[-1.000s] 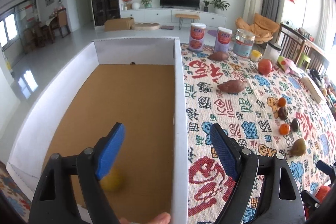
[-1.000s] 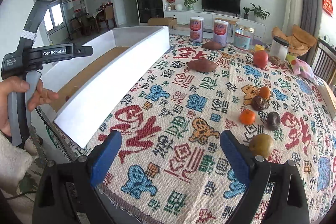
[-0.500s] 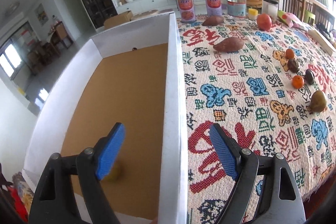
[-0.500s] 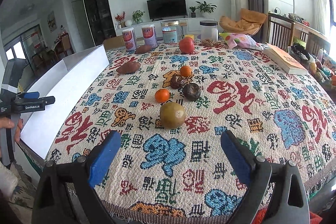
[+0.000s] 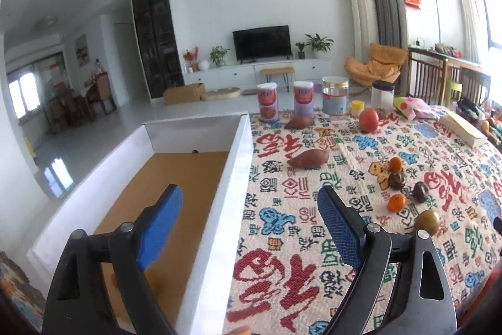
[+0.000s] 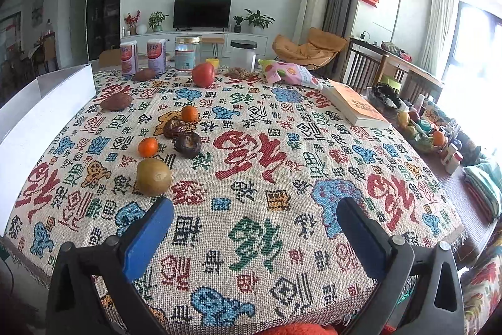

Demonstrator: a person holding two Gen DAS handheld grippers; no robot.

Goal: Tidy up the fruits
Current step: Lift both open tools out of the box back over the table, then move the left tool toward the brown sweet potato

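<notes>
In the left wrist view my left gripper (image 5: pixel 248 197) hangs over the right wall of the white cardboard box (image 5: pixel 232 178). Its jaws are opening with nothing between them. A yellow fruit (image 5: pixel 153 278) lies on the box floor, half hidden behind the left finger. My right gripper (image 6: pixel 254 206) hovers over the patterned tablecloth (image 6: pixel 282 146), its jaws opening and empty. A brownish-green round fruit (image 6: pixel 153 177) sits just ahead of its left finger. Beyond lie two small oranges (image 6: pixel 148 146), two dark fruits (image 6: pixel 187 143), two sweet potatoes (image 6: pixel 116 101) and a red apple (image 6: pixel 203 75).
Two tins (image 6: pixel 128 58), a glass jar (image 6: pixel 187 52) and a black-lidded jar (image 6: pixel 243 54) line the table's far edge. A pink snack bag (image 6: pixel 291 72) and a book (image 6: pixel 354 105) lie at the right. A cluttered basket (image 6: pixel 417 127) sits beyond the right edge.
The left gripper rose and shifted right, from over the box floor to over its wall, jaws a little wider. The right gripper swung right from the box side to the fruits and opened wider.
</notes>
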